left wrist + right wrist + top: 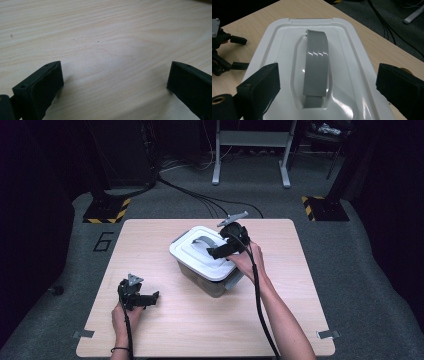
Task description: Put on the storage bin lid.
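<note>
- The left claw (150, 298) rests low on the pale wooden worktop (165, 330) near its front left corner, held in the person's left hand (124, 316), with its grey three-cornered plate on top.
- In the left gripper view the left claw (115, 80) is released: its two black jaws stand wide apart with bare wood grain between them and nothing in their gap.
- Right of it, near the middle of the worktop and turned at an angle to its edges, stands a storage box (207, 282) with greyish see-through walls and a white lid (192, 254) seated on top.
- A grey carry handle (206, 241) arches over a sunken recess in the middle of the lid; in the right gripper view the handle (316, 65) runs away from the camera, glossy with light reflections.
- A grey latch (234, 281) hangs at the box's near right end.
- The right claw (218, 252), held in the person's right hand (248, 260), hovers over the right end of the lid.
- In the right gripper view the right claw (327, 85) is released: its jaws stand wide, one on either side of the handle's near end, and neither pad touches it.
- The left claw (227, 55) also appears far off at the left edge of that view.
</note>
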{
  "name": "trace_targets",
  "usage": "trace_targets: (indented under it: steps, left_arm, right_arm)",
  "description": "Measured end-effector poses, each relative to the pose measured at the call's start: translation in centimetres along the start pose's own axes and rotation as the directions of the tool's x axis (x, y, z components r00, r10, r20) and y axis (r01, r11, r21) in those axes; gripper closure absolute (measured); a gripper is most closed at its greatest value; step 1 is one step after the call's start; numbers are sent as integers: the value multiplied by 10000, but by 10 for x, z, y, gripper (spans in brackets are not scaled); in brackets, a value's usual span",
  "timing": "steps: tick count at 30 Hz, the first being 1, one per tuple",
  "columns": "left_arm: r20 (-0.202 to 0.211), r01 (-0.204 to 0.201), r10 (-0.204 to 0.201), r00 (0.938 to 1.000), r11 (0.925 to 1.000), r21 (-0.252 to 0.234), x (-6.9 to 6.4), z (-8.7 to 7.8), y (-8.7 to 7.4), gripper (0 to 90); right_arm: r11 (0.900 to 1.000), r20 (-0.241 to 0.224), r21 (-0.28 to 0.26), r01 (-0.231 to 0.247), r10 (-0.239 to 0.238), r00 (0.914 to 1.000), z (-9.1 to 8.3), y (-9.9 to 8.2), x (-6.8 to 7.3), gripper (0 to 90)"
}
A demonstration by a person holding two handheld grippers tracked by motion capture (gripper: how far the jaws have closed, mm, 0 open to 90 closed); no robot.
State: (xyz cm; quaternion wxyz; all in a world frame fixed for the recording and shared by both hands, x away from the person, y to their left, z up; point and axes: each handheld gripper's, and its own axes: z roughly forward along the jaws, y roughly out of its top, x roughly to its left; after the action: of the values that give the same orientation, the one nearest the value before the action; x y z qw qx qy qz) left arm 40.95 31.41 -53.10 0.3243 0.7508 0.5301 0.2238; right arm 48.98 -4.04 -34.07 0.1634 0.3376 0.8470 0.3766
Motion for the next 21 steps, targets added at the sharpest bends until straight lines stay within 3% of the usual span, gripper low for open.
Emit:
trace_targets:
  steps: [11, 21]
  left_arm:
    - [-21, 8, -8, 10000, 10000, 6, 0, 0, 0, 2]
    - [-18, 13, -13, 10000, 10000, -2, 0, 0, 0, 2]
  right_arm:
    - [9985, 413, -471, -291, 310, 9987, -31, -20, -15, 26]
    - [9926, 1073, -1059, -601, 715, 9917, -66, -53, -23, 15]
